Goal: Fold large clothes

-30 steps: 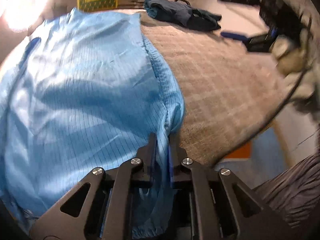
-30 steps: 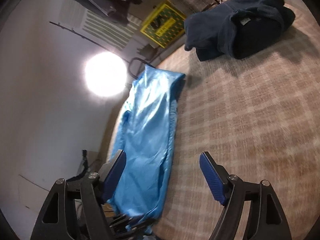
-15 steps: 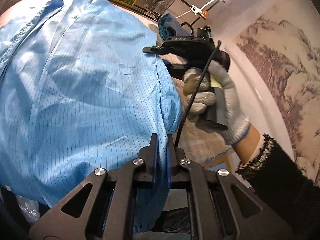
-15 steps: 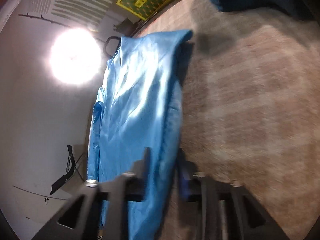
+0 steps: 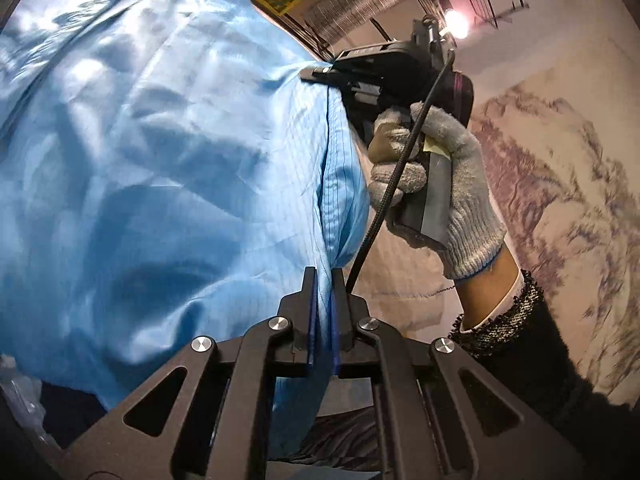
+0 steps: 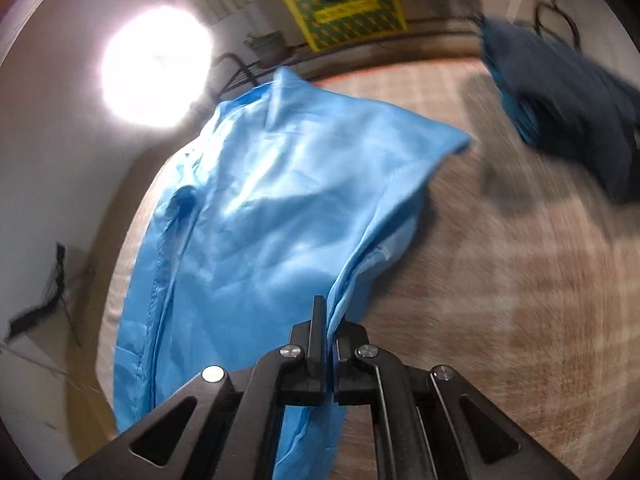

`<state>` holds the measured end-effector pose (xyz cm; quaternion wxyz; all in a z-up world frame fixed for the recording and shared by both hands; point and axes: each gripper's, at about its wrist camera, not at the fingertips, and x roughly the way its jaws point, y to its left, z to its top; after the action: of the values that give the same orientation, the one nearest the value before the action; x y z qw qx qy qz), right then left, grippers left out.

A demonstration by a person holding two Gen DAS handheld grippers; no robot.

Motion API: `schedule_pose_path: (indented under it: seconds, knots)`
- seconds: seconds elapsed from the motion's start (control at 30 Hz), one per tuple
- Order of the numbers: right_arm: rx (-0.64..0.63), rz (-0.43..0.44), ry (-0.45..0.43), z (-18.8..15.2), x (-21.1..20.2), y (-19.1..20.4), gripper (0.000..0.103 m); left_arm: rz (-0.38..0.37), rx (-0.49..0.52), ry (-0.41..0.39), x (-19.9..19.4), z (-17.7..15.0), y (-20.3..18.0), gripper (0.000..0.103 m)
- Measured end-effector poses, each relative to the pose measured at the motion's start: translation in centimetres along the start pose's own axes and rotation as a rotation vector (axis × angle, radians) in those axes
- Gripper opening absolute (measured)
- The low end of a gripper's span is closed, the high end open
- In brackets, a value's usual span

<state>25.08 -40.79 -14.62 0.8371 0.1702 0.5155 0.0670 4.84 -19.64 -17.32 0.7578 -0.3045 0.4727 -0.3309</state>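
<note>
A large light-blue garment with thin dark stripes fills the left wrist view and is lifted. My left gripper is shut on its right edge seam. In the same view the right gripper, held by a gloved hand, pinches the same edge farther up. In the right wrist view the blue garment lies partly on a beige checked surface, and my right gripper is shut on its right edge, which rises off the surface.
A dark navy garment lies folded at the far right of the beige surface. A yellow-and-green sign and a bright lamp stand behind. A wall with a landscape painting is to the right.
The right gripper went from open above the surface to shut on the garment's edge. Both grippers have lifted that edge; the left view has tilted up toward the wall.
</note>
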Motion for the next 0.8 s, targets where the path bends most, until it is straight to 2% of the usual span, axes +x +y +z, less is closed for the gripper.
schedule_pose_path:
  seconds: [0.17,0.33,0.47,0.6,0.67,0.73,0.8]
  knots:
    - [-0.180,-0.055,0.010,1.6,2.3,8.8,0.000,-0.009,-0.081,-0.065,-3.3,0.1,2.5,0.003]
    - [-0.347,-0.074,0.053,0.9,6.9,17.0,0.000,0.055,-0.142,-0.123,-6.6,0.1,5.9,0.003]
    - [-0.454,-0.105,0.088,-0.7,10.5,21.0,0.000,0.103,-0.207,-0.146,-7.9,-0.3,8.7,0.003]
    - [-0.478,-0.096,0.125,-1.5,12.7,21.7,0.000,0.135,-0.213,-0.150,-8.0,-0.5,9.7,0.003]
    - [-0.452,-0.060,0.127,-1.2,12.7,21.1,0.004,0.137,-0.211,-0.149,-8.1,-0.3,10.2,0.003]
    - [-0.398,0.016,0.135,-0.7,11.9,19.9,0.037,0.131,-0.211,-0.145,-8.1,-0.2,10.2,0.003]
    - [-0.351,0.085,0.116,-0.1,10.2,18.5,0.040,0.124,-0.209,-0.142,-8.1,0.1,10.3,0.003]
